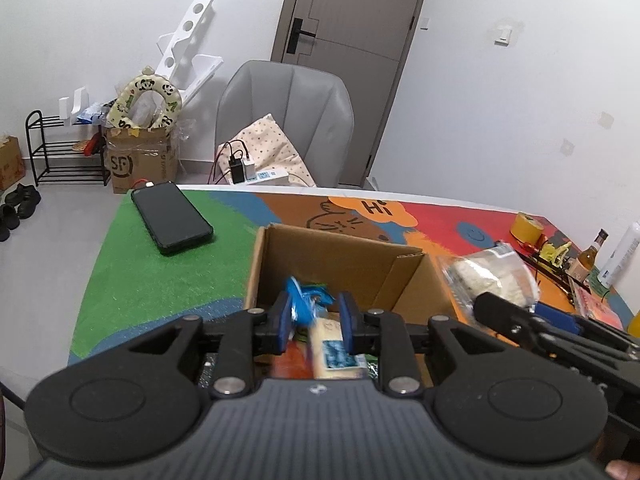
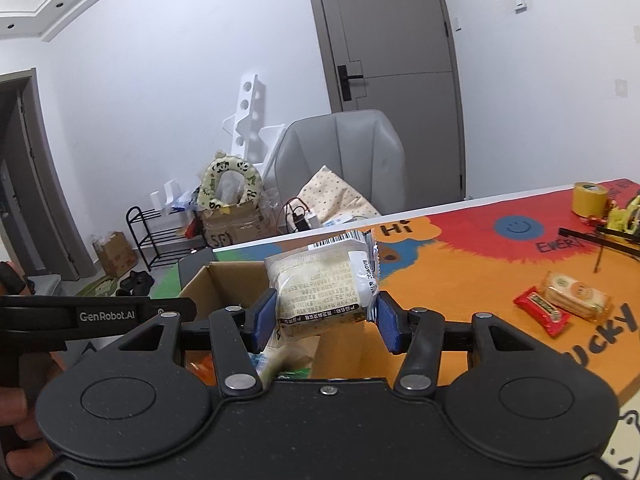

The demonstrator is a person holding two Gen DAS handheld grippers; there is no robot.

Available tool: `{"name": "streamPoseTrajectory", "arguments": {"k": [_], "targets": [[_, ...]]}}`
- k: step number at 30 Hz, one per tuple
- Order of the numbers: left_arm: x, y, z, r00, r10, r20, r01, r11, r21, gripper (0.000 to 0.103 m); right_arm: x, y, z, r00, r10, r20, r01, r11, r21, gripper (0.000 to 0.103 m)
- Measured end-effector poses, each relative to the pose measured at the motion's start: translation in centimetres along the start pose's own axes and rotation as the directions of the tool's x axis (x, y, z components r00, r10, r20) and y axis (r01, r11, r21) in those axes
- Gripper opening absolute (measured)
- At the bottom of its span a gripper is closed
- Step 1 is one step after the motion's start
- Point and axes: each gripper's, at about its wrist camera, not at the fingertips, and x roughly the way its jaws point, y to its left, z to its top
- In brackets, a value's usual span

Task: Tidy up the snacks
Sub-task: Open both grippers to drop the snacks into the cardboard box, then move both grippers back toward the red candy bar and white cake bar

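An open cardboard box [image 1: 340,264] stands on the colourful table mat and holds several snack packs. My left gripper [image 1: 314,320] hovers over the box, its blue pads a little apart; a blurred blue-wrapped snack [image 1: 306,300] sits between them above a pale yellow pack [image 1: 332,350]. Whether the pads grip it is unclear. My right gripper [image 2: 322,316] is shut on a clear-wrapped pale bread pack [image 2: 320,284], held above the box's right side [image 2: 224,280]. That pack also shows in the left wrist view [image 1: 488,276]. A red bar [image 2: 542,310] and an orange cracker pack [image 2: 576,294] lie on the mat at right.
A black phone [image 1: 172,218] lies on the green part of the mat [image 1: 160,280]. A yellow tape roll [image 2: 590,198], a bottle [image 1: 592,252] and small clutter sit at the far right. A grey chair [image 1: 284,120] stands behind the table.
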Motion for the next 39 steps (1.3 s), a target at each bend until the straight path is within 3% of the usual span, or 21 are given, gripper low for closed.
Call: {"name": "streamPoseTrajectory", "arguments": {"k": [10, 12, 13, 17, 29, 39], "targets": [[-0.3, 1.1, 0.6, 1.000, 0.017, 0.008, -0.017, 1.000, -0.026, 0.034, 1.2, 1.0, 1.7, 0.998, 0.058, -0.009, -0.058, 0.998, 0.025, 0.051], [-0.4, 1.2, 0.6, 1.000, 0.023, 0.010, -0.023, 0.999, -0.029, 0.038, 1.4, 1.0, 2.3, 0.995, 0.096, -0.013, -0.096, 0.995, 0.027, 0.053], [-0.5, 1.2, 0.6, 1.000, 0.026, 0.012, -0.026, 0.999, -0.031, 0.040, 1.5, 1.0, 2.6, 0.995, 0.101, -0.016, -0.101, 0.995, 0.023, 0.060], [-0.8, 1.3, 0.7, 0.999, 0.034, 0.019, -0.033, 0.999, -0.038, 0.049, 0.9, 0.4, 2.8, 0.997, 0.078, 0.000, -0.078, 0.996, 0.034, 0.077], [-1.8, -1.0, -0.1, 0.999, 0.029, 0.035, -0.029, 1.000, -0.003, 0.080, -2.5, -3.1, 0.0, 1.000, 0.016, -0.013, -0.014, 0.995, 0.100, 0.090], [-2.4, -3.8, -1.2, 1.000, 0.006, 0.008, -0.006, 1.000, 0.007, 0.090, -5.4, -6.1, -1.6, 0.999, -0.035, -0.026, 0.038, 0.991, 0.127, 0.102]]}}
